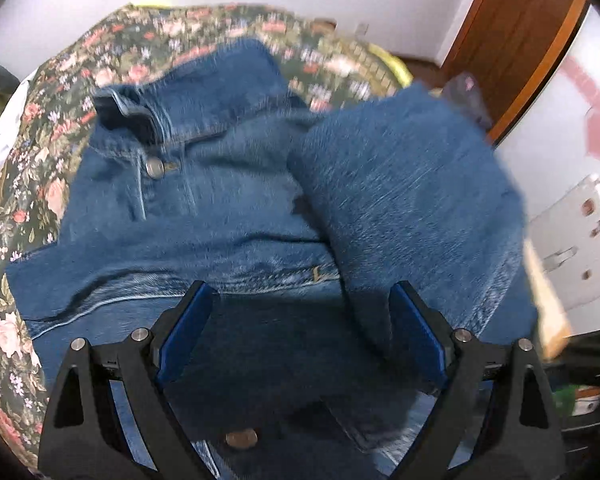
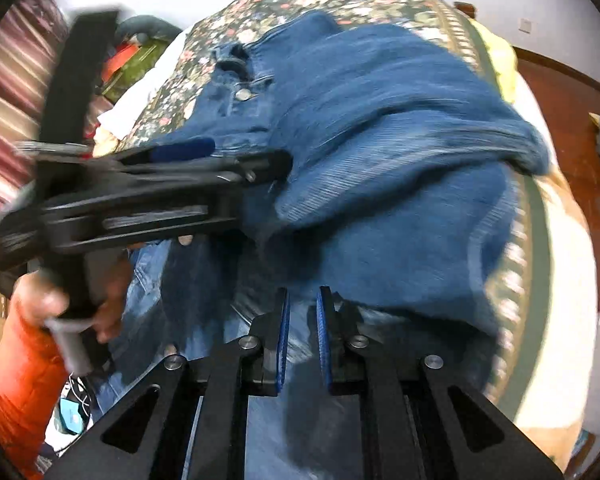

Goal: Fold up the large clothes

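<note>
A blue denim garment (image 1: pixel 220 208) lies spread on a floral bedspread (image 1: pixel 40 168), with a metal button (image 1: pixel 154 168) near its collar. A fold of the denim (image 1: pixel 412 200) hangs raised at the right, blurred by motion. My left gripper (image 1: pixel 300 312) is open just above the denim, nothing between its blue pads. My right gripper (image 2: pixel 302 312) is nearly shut, with denim (image 2: pixel 400 168) bunched just ahead of it; I cannot tell whether cloth is pinched. The left gripper (image 2: pixel 236 160) shows at the left of the right wrist view, over the garment.
The bed fills the middle of both views. A wooden door (image 1: pixel 512 40) and white wall stand at the far right. Clutter and striped cloth (image 2: pixel 8 92) lie left of the bed. Wooden floor (image 2: pixel 572 128) lies to the right.
</note>
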Motion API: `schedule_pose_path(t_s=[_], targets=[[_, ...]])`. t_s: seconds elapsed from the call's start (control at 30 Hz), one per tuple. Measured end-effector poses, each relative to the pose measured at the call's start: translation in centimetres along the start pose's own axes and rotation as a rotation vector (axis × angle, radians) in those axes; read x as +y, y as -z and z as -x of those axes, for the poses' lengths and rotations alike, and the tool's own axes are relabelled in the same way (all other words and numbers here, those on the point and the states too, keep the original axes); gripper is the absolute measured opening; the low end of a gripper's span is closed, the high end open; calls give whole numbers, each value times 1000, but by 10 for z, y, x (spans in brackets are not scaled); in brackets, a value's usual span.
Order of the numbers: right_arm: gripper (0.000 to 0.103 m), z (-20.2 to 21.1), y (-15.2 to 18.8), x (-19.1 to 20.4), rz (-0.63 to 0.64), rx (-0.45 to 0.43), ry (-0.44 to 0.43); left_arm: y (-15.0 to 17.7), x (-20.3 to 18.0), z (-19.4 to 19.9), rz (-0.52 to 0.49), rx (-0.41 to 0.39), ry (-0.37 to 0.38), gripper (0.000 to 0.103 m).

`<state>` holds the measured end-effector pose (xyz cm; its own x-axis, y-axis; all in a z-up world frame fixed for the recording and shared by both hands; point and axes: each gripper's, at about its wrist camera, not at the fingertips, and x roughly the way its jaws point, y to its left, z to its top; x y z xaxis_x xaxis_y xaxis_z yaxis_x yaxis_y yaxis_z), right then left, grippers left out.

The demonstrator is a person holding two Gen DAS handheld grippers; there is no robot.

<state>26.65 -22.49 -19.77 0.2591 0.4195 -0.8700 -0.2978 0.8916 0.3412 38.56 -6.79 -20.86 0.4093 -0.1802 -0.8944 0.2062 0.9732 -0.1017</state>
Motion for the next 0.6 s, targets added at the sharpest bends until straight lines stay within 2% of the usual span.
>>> schedule_pose_path(t_s=[0.13,0.27,0.33,0.43,0.53,0.6], targets=[[10,36,10,-33,-39,-81,80,1,7,2,13,8,17,91],[10,59,11,-66,-99,-128,159,-13,-7,30,-61,-45,-27,90],[10,67,11,-77,-113,-153,197,-24,-19,48,-87,-88,-14,90],[10,71,9,-79,-112,-171,201,-41,-47,67,-126,-132,37,90],[10,69,9,-84,-118,-165,183,-53,-83,65,-188,-137,71,90],[10,64,11,-87,-118,-150,179,-57,-107,52,-248,-120,72,80]])
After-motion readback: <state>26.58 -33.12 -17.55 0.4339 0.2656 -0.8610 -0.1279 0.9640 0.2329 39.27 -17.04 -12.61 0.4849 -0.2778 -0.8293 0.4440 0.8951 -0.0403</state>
